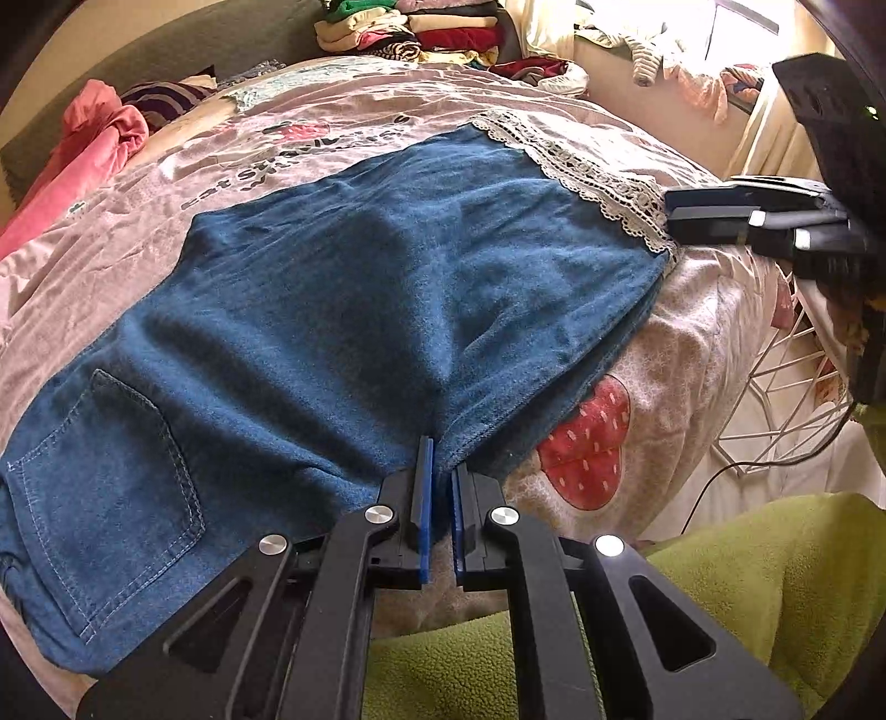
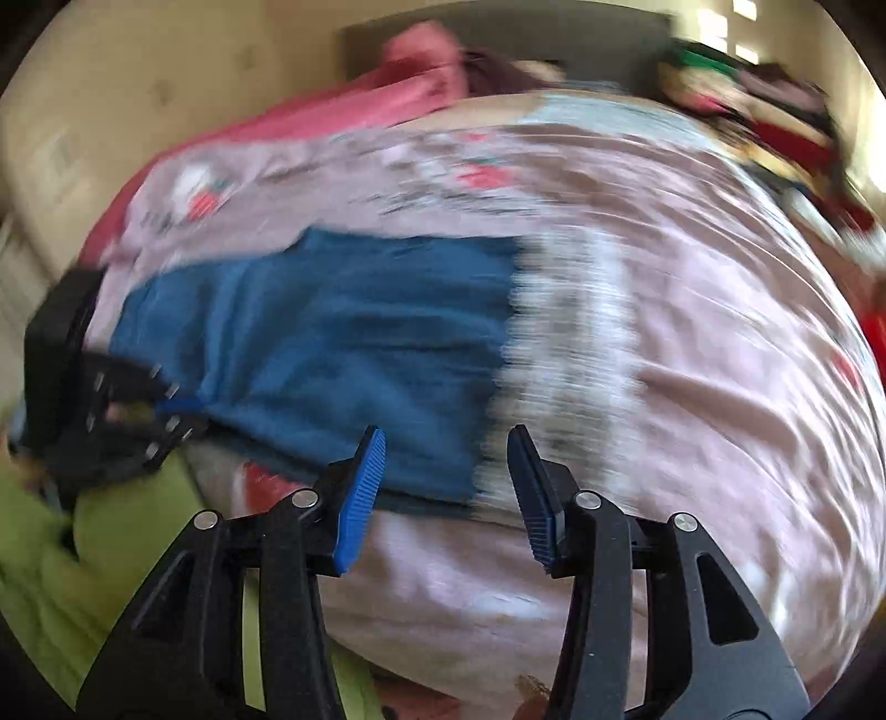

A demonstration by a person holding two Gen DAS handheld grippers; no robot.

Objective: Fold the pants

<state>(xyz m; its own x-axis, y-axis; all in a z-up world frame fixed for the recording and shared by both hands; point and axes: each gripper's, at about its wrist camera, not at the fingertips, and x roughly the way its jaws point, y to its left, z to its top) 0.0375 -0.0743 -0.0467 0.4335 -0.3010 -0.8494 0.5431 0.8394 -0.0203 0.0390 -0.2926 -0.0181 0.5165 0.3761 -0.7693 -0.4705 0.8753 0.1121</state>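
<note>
The blue pants (image 1: 343, 310) lie spread flat on the bed (image 1: 681, 354), over a pink strawberry-print cover, a back pocket (image 1: 111, 476) at the near left and a lace hem (image 1: 587, 171) at the far right. At the pants' near edge, the left hand-held gripper (image 1: 438, 487) has its blue pads closed on a pinch of the denim. Further right, the right hand-held gripper (image 2: 448, 493) hangs over the near edge of the pants by the lace hem, its jaws parted and nothing between them; that view is badly blurred, so it probably touches nothing. A stack of folded clothes (image 1: 421, 27) sits far back.
</note>
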